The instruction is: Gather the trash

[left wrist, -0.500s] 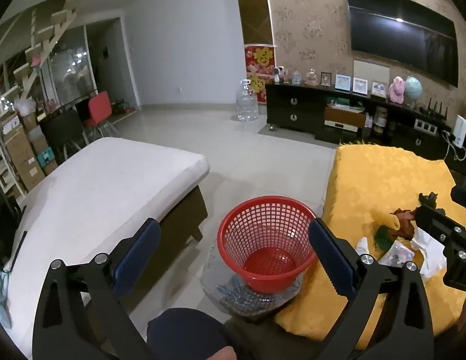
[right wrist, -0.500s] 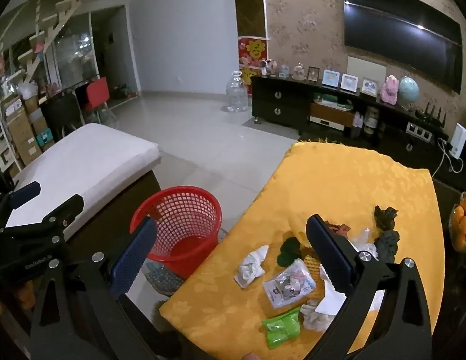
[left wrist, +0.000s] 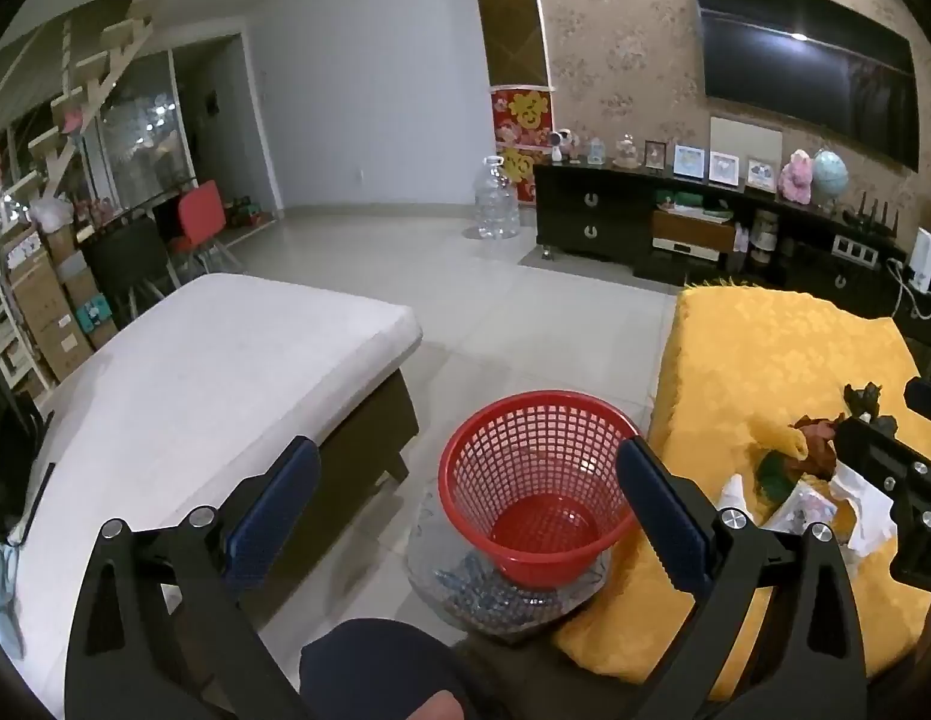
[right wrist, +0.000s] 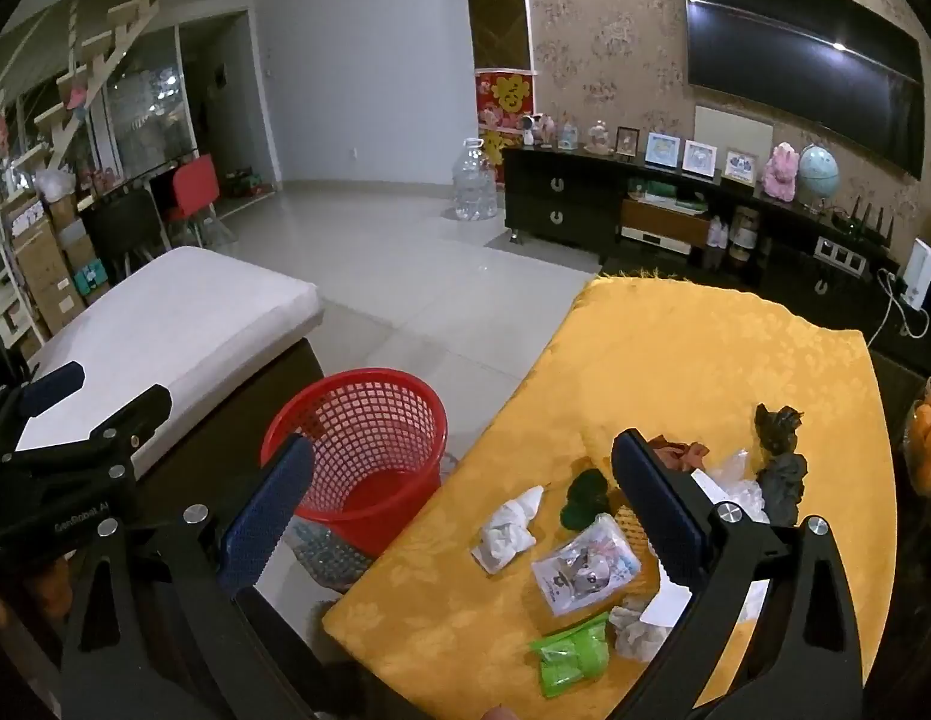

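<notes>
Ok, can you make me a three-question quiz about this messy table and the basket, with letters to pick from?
1. Where is the red basket?
A. on the yellow table
B. on the floor beside the yellow table
C. on the white cushion

2. What colour is the crumpled wrapper nearest the table's front edge?
A. bright green
B. blue
C. pink

3. How is the right gripper?
A. shut on a tissue
B. shut with nothing in it
C. open, holding nothing

Answers: 
1 B, the basket stands on the tiles next to the tablecloth. 
2 A, the wrapper is bright green. 
3 C, its fingers stand wide apart with nothing pinched between them.
</notes>
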Available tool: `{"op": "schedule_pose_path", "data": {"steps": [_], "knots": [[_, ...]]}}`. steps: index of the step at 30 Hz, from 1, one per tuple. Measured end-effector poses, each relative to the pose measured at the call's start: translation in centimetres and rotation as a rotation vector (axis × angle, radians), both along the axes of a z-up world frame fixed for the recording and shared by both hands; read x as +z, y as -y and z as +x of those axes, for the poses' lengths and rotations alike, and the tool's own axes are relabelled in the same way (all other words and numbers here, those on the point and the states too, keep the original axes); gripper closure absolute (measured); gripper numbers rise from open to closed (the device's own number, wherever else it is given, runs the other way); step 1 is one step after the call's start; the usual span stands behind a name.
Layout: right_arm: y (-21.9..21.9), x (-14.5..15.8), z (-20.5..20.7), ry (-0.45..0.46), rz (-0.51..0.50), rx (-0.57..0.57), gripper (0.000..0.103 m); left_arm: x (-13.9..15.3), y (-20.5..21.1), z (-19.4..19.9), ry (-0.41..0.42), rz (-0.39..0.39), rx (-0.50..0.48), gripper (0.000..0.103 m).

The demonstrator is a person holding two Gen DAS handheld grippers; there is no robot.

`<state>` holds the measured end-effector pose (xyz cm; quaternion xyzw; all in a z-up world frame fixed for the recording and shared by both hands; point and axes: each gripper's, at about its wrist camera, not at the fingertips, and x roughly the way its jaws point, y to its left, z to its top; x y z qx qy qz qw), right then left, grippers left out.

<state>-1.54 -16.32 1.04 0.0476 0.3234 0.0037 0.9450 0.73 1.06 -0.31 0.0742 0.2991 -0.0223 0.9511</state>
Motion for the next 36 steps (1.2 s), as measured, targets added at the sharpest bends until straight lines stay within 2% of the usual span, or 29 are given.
{"op": "schedule_pose_path", "data": {"steps": [7,36], "knots": [[-0.5,-1.2,0.1,0.001,0.0,0.0,0.006,-0.3,0.8,-0.3,-0.007,0.008,-0.004,0.008],[-0.5,-0.8,0.0,0.008,0.007,-0.006,0.006,-0.1,1.1,-0.4,-0.004,0.012,-0.01,0.007]]}}
